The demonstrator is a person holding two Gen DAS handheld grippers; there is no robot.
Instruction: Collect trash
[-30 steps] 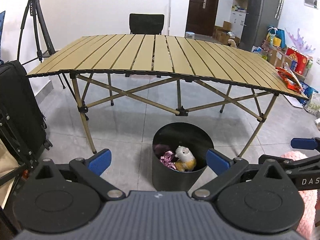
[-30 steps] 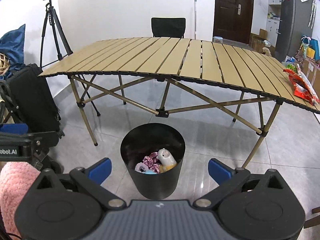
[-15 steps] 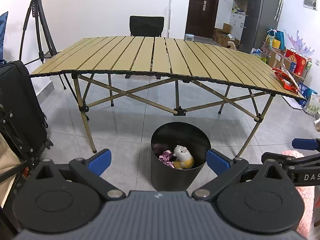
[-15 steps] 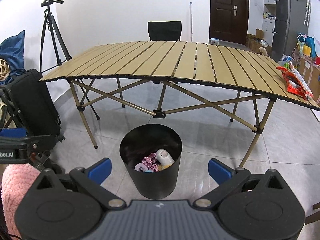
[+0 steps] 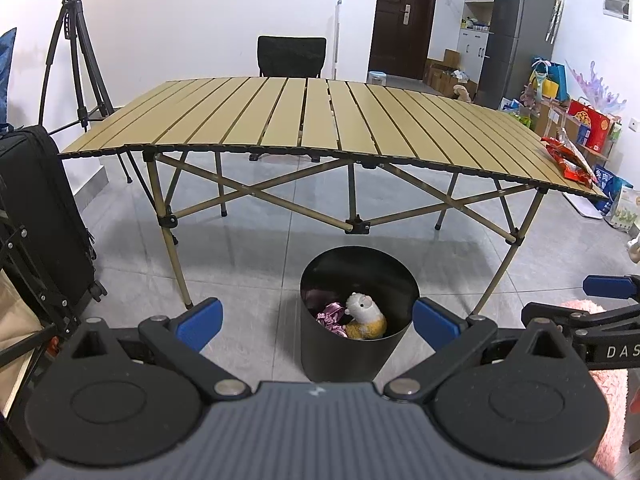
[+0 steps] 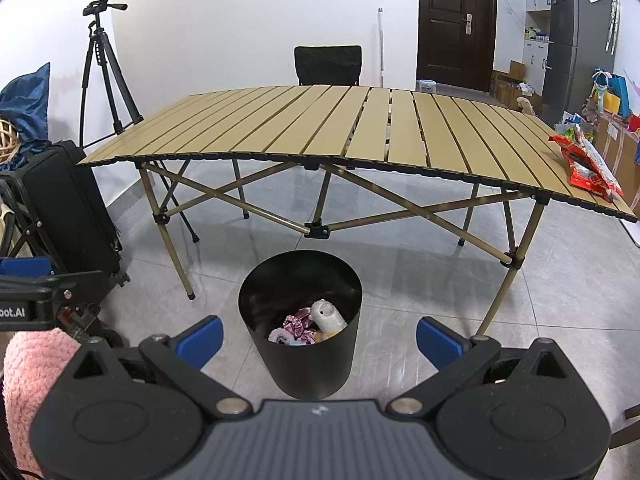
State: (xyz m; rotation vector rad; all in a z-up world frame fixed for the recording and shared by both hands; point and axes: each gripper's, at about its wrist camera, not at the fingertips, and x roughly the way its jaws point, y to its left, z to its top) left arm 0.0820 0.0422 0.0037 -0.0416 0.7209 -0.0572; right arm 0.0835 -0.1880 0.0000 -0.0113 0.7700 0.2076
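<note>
A black round bin (image 5: 320, 354) (image 6: 276, 356) stands on the grey floor in front of the slatted table (image 5: 312, 120) (image 6: 320, 124). Inside it lie a small white and yellow plush toy (image 5: 364, 312) (image 6: 328, 314) and pink shiny wrappers (image 5: 330, 314) (image 6: 296, 324). Red snack bags (image 5: 568, 158) (image 6: 586, 164) lie on the table's right end. My left gripper (image 5: 316, 318) is open and empty above the bin. My right gripper (image 6: 318, 334) is open and empty above the bin too.
A black suitcase (image 5: 36, 216) (image 6: 68, 208) and a tripod (image 5: 76, 52) (image 6: 106, 68) stand at the left. A black chair (image 5: 290, 56) is behind the table. A fridge (image 5: 516, 28), boxes and bags fill the right side. A pink sleeve (image 6: 30, 384) shows beside the right gripper.
Both grippers have pulled back and risen a little, so the bin and table sit slightly farther and lower in view. Both stay open and empty.
</note>
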